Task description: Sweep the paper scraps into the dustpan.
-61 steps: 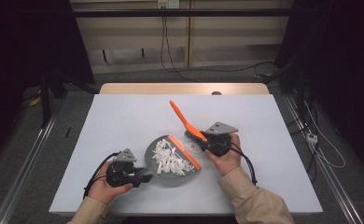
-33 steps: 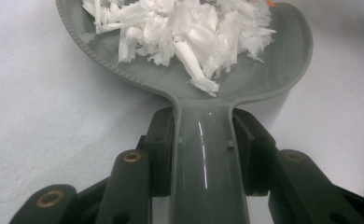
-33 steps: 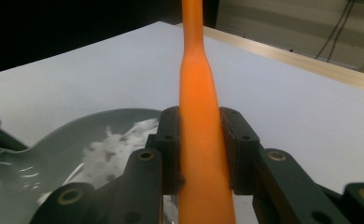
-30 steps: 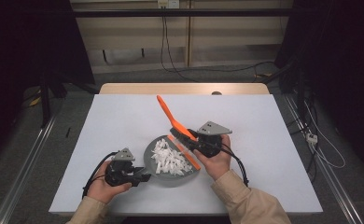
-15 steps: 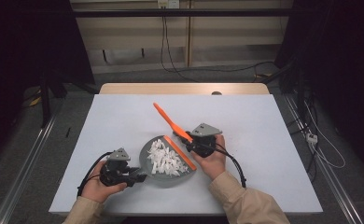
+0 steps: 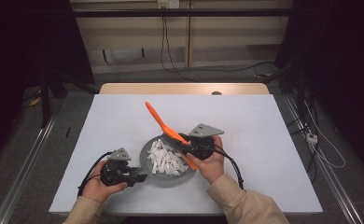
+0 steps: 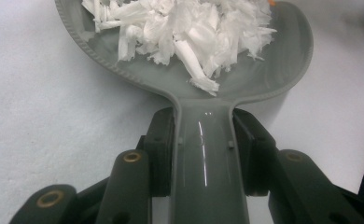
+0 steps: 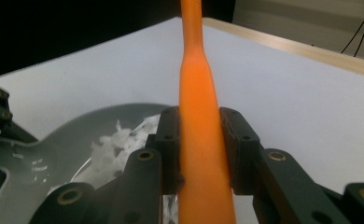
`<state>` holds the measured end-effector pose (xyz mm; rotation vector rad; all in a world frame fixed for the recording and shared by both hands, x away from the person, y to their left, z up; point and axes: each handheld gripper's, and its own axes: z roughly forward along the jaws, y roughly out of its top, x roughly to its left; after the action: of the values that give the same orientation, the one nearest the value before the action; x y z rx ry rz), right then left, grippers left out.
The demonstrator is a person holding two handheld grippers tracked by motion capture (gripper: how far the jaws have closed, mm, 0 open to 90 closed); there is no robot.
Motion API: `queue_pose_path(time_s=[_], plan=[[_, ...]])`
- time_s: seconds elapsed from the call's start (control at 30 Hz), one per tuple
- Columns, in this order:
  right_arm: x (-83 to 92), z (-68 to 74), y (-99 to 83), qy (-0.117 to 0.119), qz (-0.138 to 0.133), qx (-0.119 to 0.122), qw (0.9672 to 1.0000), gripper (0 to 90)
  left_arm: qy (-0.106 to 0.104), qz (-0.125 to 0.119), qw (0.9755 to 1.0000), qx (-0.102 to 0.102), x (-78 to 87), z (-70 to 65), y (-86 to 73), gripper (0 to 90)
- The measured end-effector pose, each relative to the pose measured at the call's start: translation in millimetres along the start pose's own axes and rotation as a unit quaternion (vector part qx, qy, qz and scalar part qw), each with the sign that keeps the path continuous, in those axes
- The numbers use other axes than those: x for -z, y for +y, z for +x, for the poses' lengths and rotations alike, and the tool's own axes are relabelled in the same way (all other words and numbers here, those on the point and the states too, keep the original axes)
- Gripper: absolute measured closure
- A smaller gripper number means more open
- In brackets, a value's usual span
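Landmark: dustpan (image 6: 157, 172), grey, flat on the white table (image 6: 264, 140), near its front edge.

Item 1. Left gripper (image 6: 136, 177): at the dustpan's left, jaws clamped on the pan's handle (image 7: 208, 168), one pad (image 7: 164, 149) pressed to each side. Function: steadying the pan.

Item 2. Right gripper (image 6: 185, 148): at the dustpan's right rim, jaws clamped on the brush (image 6: 164, 125). In the right gripper view the orange handle (image 8: 199, 130) runs straight up between the pads.

Item 3. Brush: orange, tilted, its handle rising up and away from the pan's far edge, its head low at the pan's right rim beside the right gripper. Bristles not clearly visible.

Item 4. Paper scraps (image 6: 167, 157): white shreds heaped inside the pan, piled toward its middle and back wall. No stray scraps seen on the table beside the pan.

Step in hand, judged: final sweep of scraps into the pan, collection apparently complete or nearly so.

Next move calls for: keeping the pan level so the light heap does not spill; drawing the brush head clear of the rim without flicking shreds out.
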<state>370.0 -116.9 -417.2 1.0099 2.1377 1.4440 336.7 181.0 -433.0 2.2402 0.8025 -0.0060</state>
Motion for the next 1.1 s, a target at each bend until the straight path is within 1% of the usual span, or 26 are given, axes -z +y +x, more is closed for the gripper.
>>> queue_pose_path(time_s=[0.03,0.1,0.17,0.2,0.27,0.33,0.37,0.43,0.5,0.57,0.6,0.63,0.67,0.73,0.77,0.8,0.83,0.87,0.9,0.93,1.0,1.03,1.07,1.1], plan=[[1.8,-4.1,1.0,-0.003,-0.003,-0.005,1.0,71.3,0.0,0.001,1.0,0.0,-0.2,0.0,-0.1,62.2],[5.7,-12.7,1.2,-0.021,-0.007,-0.007,0.9997,71.3,0.002,0.002,1.0,0.0,-0.8,0.1,-0.3,62.2],[8.3,-22.1,-1.0,-0.028,-0.007,-0.02,0.9994,71.3,-0.001,0.004,1.0,-0.001,-1.9,0.2,-0.3,62.2],[8.9,-26.2,-2.5,-0.035,-0.005,-0.021,0.9991,71.3,-0.002,0.004,1.0,0.0,-2.6,-0.1,-0.4,62.2],[9.8,-33.9,-5.6,-0.046,0.002,-0.023,0.9987,71.3,-0.001,0.008,0.9999,-0.005,-4.0,-1.1,-0.2,62.2],[10.4,-40.9,-9.0,-0.056,0.008,-0.03,0.9979,71.3,-0.002,0.01,0.9999,-0.007,-4.0,-1.5,0.3,62.2],[10.5,-43.7,-10.7,-0.062,0.013,-0.031,0.9975,71.2,-0.003,0.01,0.9999,-0.007,-3.9,-1.4,0.4,62.2],[9.4,-47.8,-14.5,-0.066,0.028,-0.03,0.997,71.0,-0.003,0.007,0.9999,-0.006,-3.4,-1.4,0.4,62.2],[9.4,-49.3,-16.3,-0.073,0.033,-0.027,0.9965,70.8,-0.004,0.004,1.0,-0.006,-3.0,-1.3,0.2,62.2],[10.6,-49.4,-13.7,-0.077,0.043,-0.033,0.9956,70.3,-0.003,0.004,1.0,-0.007,-2.0,-1.0,0.1,62.2],[11.6,-49.2,-11.8,-0.08,0.045,-0.032,0.9953,68.6,-0.005,0.005,1.0,-0.007,-1.4,-0.7,-0.1,62.2],[12.3,-48.3,-9.2,-0.084,0.046,-0.025,0.9951,65.9,-0.005,0.004,1.0,-0.007,-0.8,-0.7,-0.2,62.2],[12.1,-47.3,-5.7,-0.084,0.056,-0.015,0.9948,63.1,-0.003,0.003,1.0,-0.007,-0.2,-0.8,-0.4,62.3],[11.0,-45.2,-0.1,-0.09,0.065,-0.007,0.9937,60.6,-0.004,0.003,1.0,-0.006,0.9,-0.8,-1.2,62.2],[8.8,-44.5,1.8,-0.09,0.074,-0.007,0.9932,60.1,-0.004,0.004,1.0,-0.005,1.1,-0.7,-1.7,62.2],[6.1,-44.2,2.6,-0.092,0.084,-0.011,0.9922,61.8,-0.005,0.006,1.0,-0.005,1.3,-0.5,-2.3,62.2],[3.4,-43.9,2.6,-0.094,0.087,-0.011,0.9917,62.4,-0.002,0.008,1.0,-0.005,1.9,-0.7,-2.9,62.2],[0.5,-43.9,2.4,-0.097,0.097,-0.01,0.9905,63.5,-0.004,0.007,1.0,-0.006,2.6,-0.4,-3.7,62.2],[-1.6,-44.1,1.6,-0.111,0.112,-0.002,0.9875,67.3,-0.004,0.005,1.0,-0.004,3.9,-0.3,-4.5,62.3],[-3.0,-44.7,0.2,-0.113,0.119,0.004,0.9865,70.6,-0.003,0.006,1.0,-0.002,5.7,0.0,-5.1,62.2],[-2.6,-45.8,-2.9,-0.118,0.114,-0.001,0.9864,70.9,-0.003,0.004,1.0,-0.003,8.6,1.3,-6.1,62.2],[-1.2,-45.2,-3.0,-0.115,0.116,-0.006,0.9866,71.1,-0.004,0.003,1.0,-0.002,9.4,1.6,-6.5,62.2],[0.6,-43.9,-2.3,-0.106,0.122,-0.01,0.9868,71.2,-0.004,0.006,1.0,-0.003,9.3,1.5,-6.7,62.2],[2.0,-41.6,-3.1,-0.1,0.122,-0.02,0.9872,71.3,-0.004,0.007,1.0,-0.003,8.4,1.0,-6.8,62.2]])
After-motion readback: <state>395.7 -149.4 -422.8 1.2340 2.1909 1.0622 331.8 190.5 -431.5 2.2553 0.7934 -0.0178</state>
